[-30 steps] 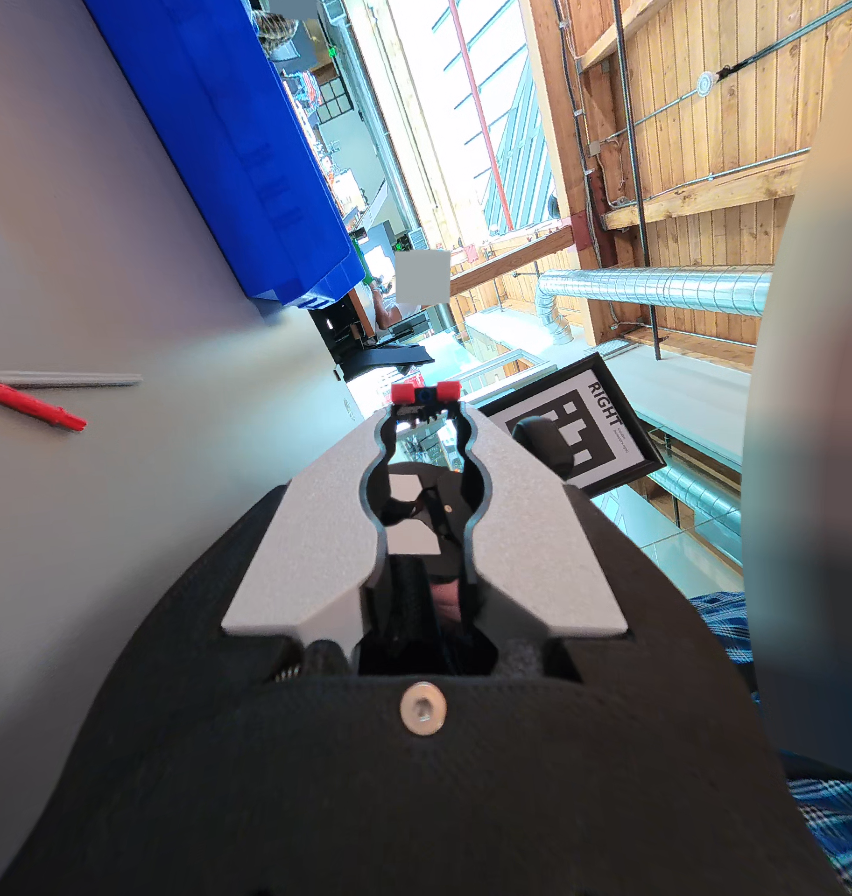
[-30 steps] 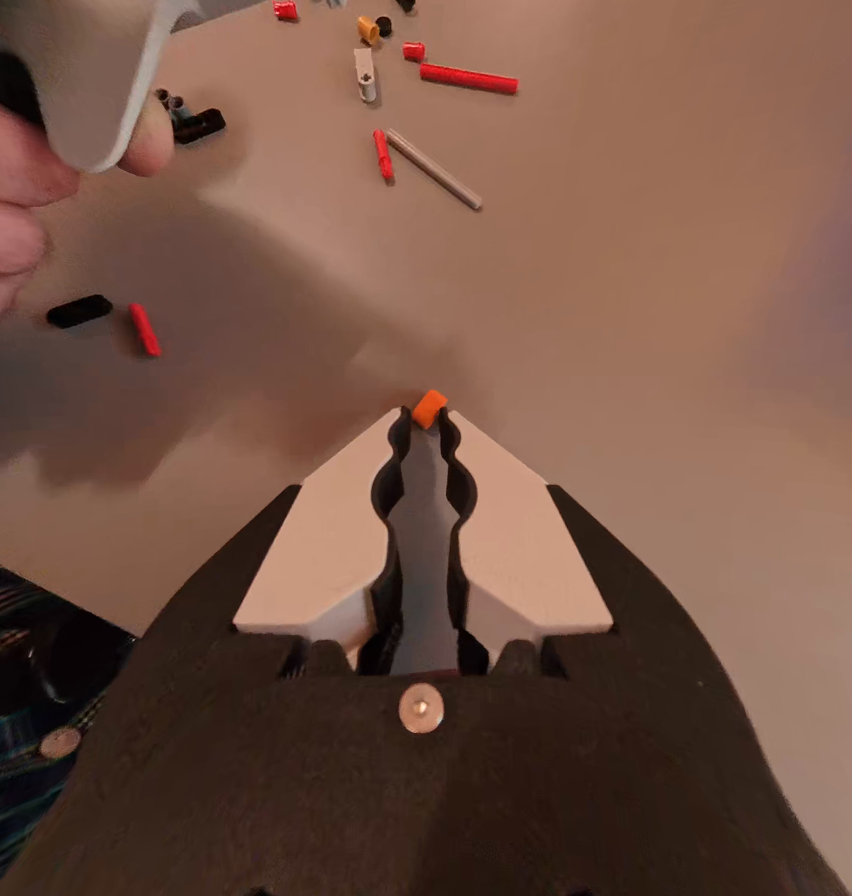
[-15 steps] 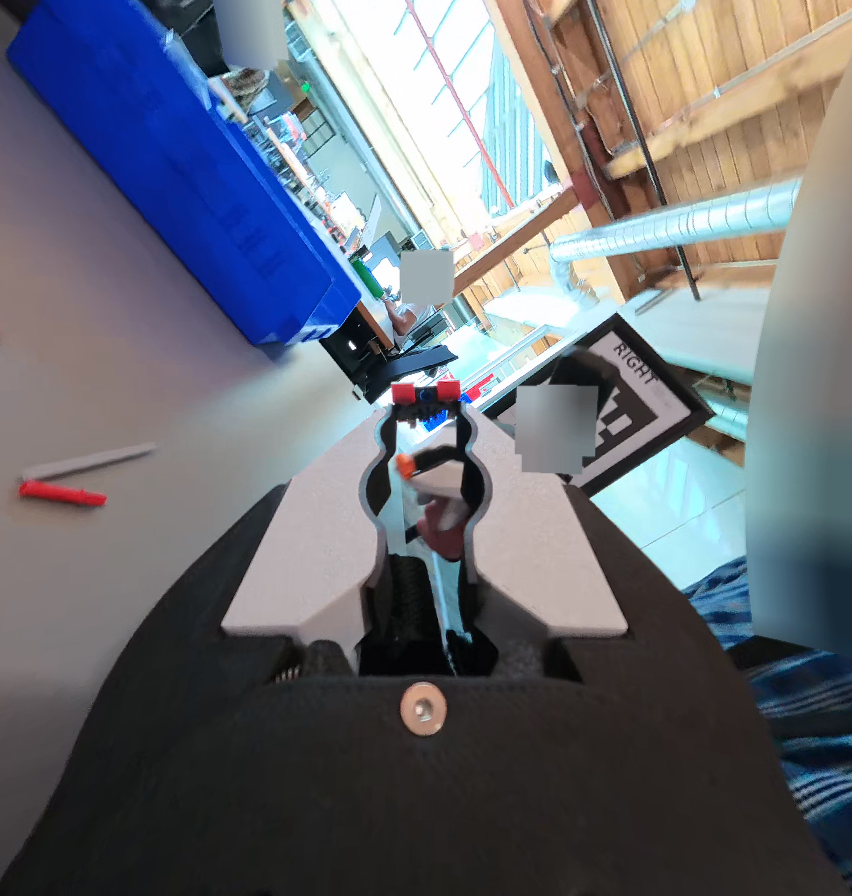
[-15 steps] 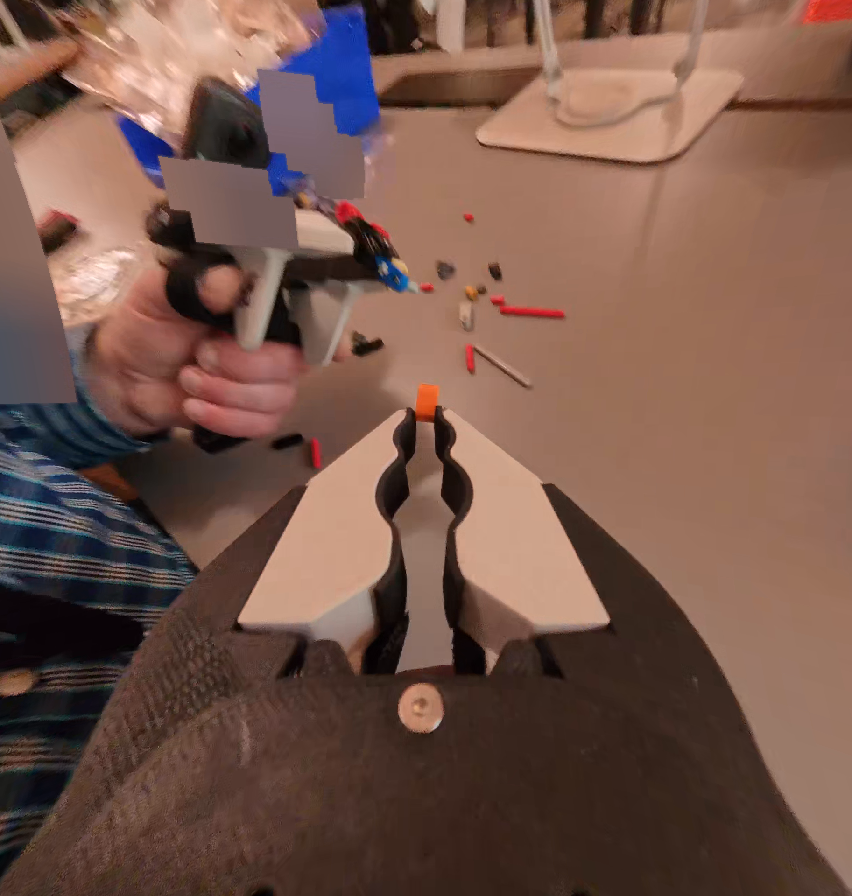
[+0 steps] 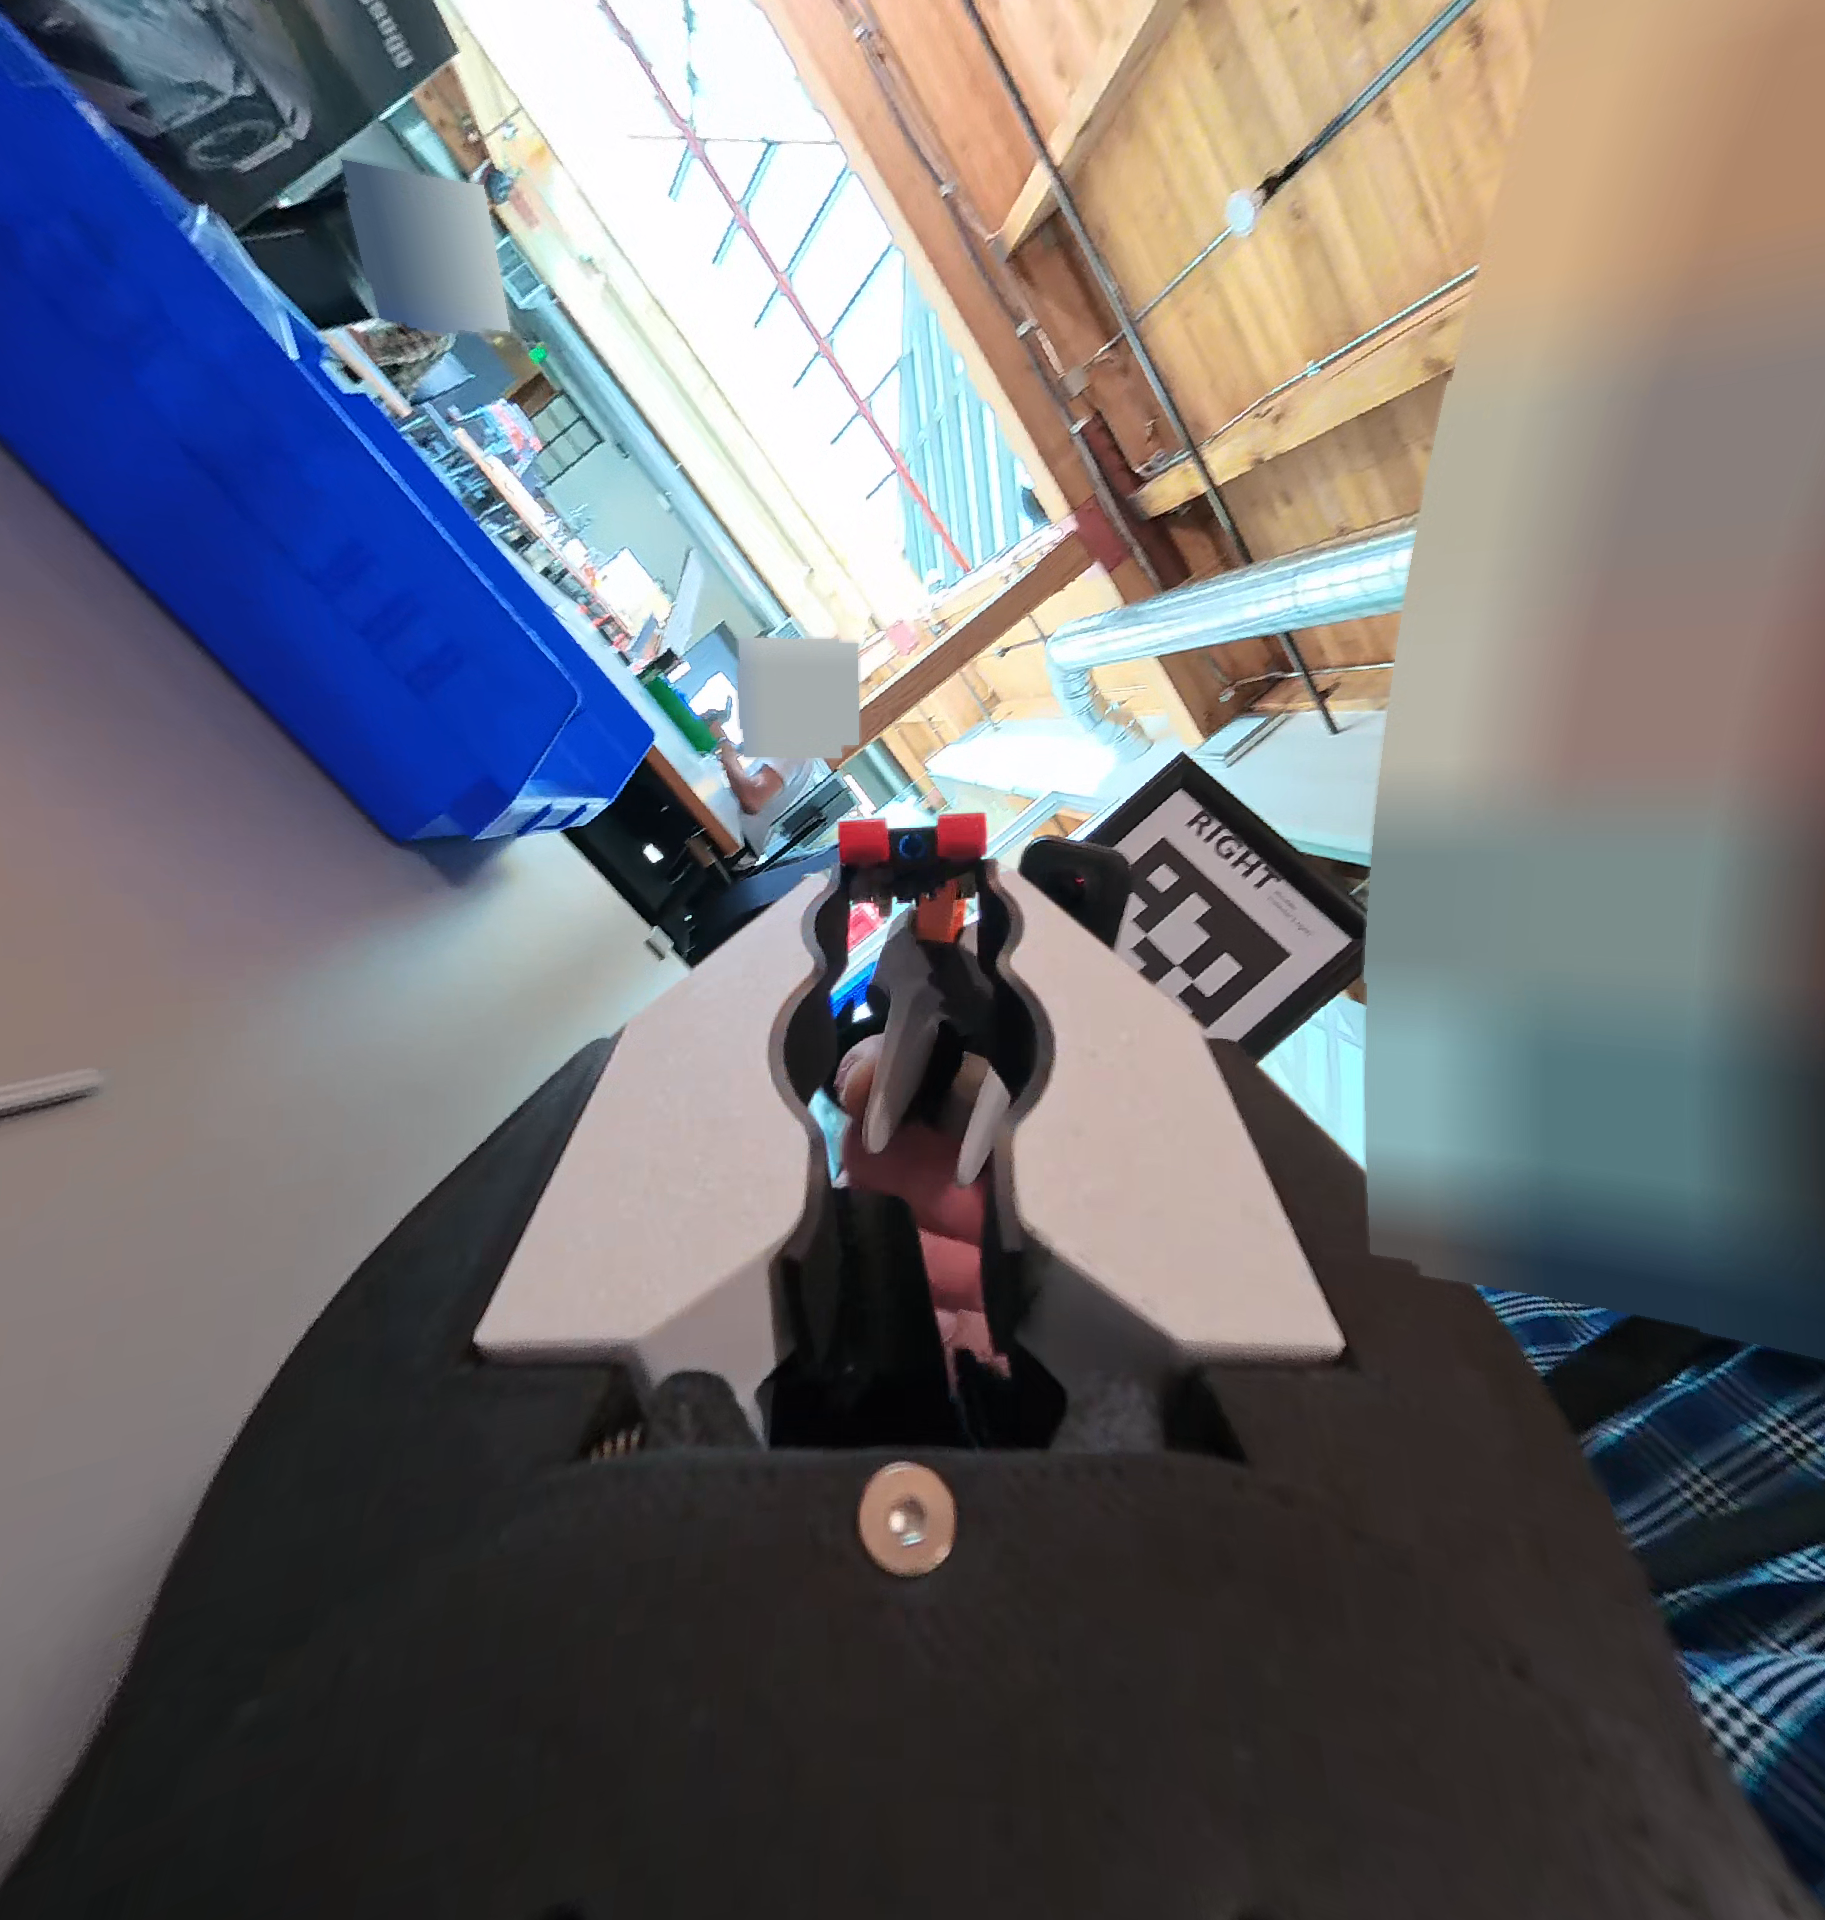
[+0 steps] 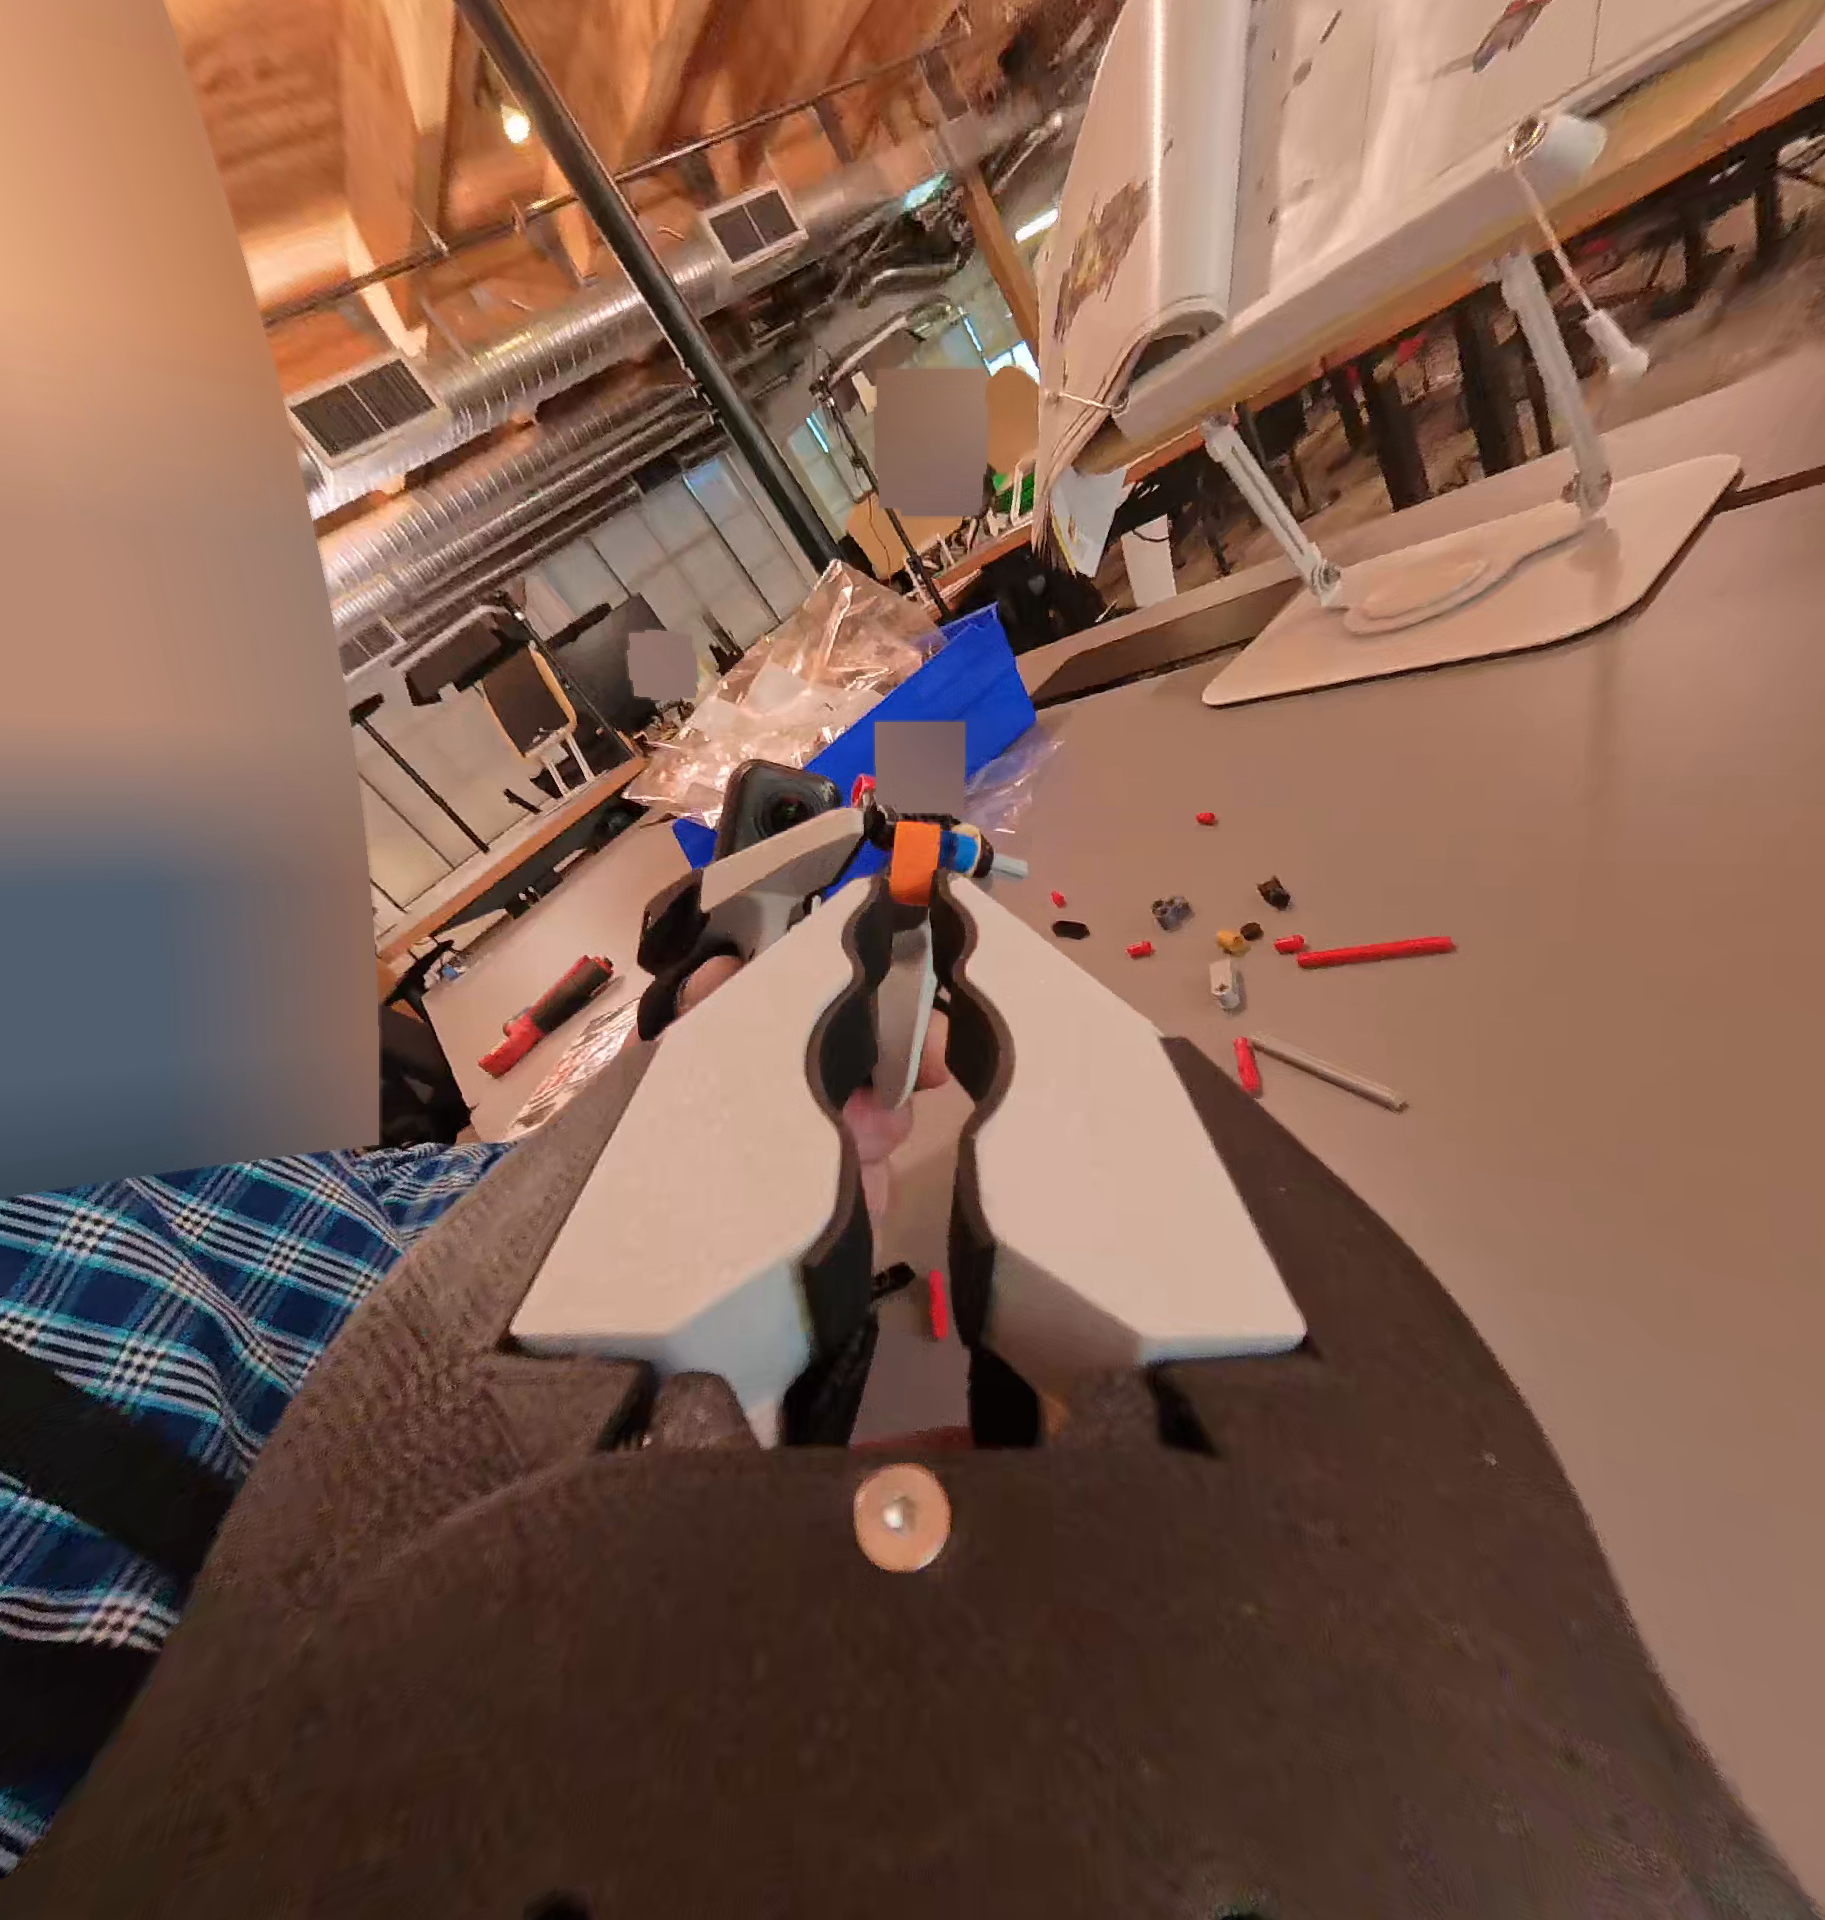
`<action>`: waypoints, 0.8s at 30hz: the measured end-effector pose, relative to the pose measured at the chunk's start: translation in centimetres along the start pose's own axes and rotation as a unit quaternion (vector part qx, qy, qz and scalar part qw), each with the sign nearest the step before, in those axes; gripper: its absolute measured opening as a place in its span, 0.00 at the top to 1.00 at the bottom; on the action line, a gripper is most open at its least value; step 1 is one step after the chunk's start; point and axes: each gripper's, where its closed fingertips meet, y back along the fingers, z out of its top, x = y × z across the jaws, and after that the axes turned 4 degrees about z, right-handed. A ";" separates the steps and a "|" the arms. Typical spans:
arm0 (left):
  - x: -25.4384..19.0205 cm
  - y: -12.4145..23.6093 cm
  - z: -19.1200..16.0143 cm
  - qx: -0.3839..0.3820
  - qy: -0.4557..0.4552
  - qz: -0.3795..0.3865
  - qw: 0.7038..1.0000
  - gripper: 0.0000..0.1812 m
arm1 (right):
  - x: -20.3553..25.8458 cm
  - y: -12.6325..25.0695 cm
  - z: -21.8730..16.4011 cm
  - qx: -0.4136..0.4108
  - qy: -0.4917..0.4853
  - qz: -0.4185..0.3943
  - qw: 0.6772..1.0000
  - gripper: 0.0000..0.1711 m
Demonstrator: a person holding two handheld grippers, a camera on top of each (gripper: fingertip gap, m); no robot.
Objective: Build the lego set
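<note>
My left gripper [image 5: 910,883] is shut on a small lego assembly [image 5: 910,844] with red ends and a blue middle, held up in the air. My right gripper [image 6: 910,896] is shut on a small orange piece [image 6: 913,862]. The two grippers face each other tip to tip. The orange piece [image 5: 939,914] sits right against the underside of the assembly. Whether it is pushed on, I cannot tell. In the right wrist view the left gripper [image 6: 783,868] shows behind the orange piece, with the assembly [image 6: 960,847] at its tips.
Loose lego parts lie on the grey table [image 6: 1510,1247]: a long red axle [image 6: 1375,951], a grey axle [image 6: 1323,1072], a red pin [image 6: 1246,1065] and several small bits. A blue bin [image 6: 965,686] with plastic bags and a booklet stand [image 6: 1459,592] are at the back. Both grippers' tips are close together, under 4 cm apart. The grey axle [image 6: 1323,1072] is about 15 centimetres from both grippers' fingertips.
Both grippers have lifted and turned toward each other. The right gripper has brought the orange piece from over the table up to the assembly in the left gripper.
</note>
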 end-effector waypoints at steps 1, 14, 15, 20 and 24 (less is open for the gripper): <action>-0.1 -0.1 -0.1 0.003 -0.002 -0.003 1.000 0.88 | 0.1 0.0 0.0 0.001 0.000 0.002 1.000 0.98; -1.3 -0.2 0.1 -0.021 -0.058 -0.024 0.998 0.88 | 1.2 -0.2 0.4 -0.027 -0.043 0.044 0.998 0.98; -1.5 -0.1 0.2 -0.022 -0.061 -0.028 0.997 0.87 | 1.4 -0.2 0.5 -0.030 -0.050 0.052 0.997 0.98; -2.0 -0.3 0.4 -0.027 -0.074 -0.034 0.996 0.88 | 1.7 -0.2 0.9 -0.045 -0.067 0.075 0.994 0.98; -2.2 -0.2 0.5 -0.029 -0.080 -0.037 0.996 0.88 | 1.9 -0.3 0.8 -0.033 -0.024 0.054 0.998 0.98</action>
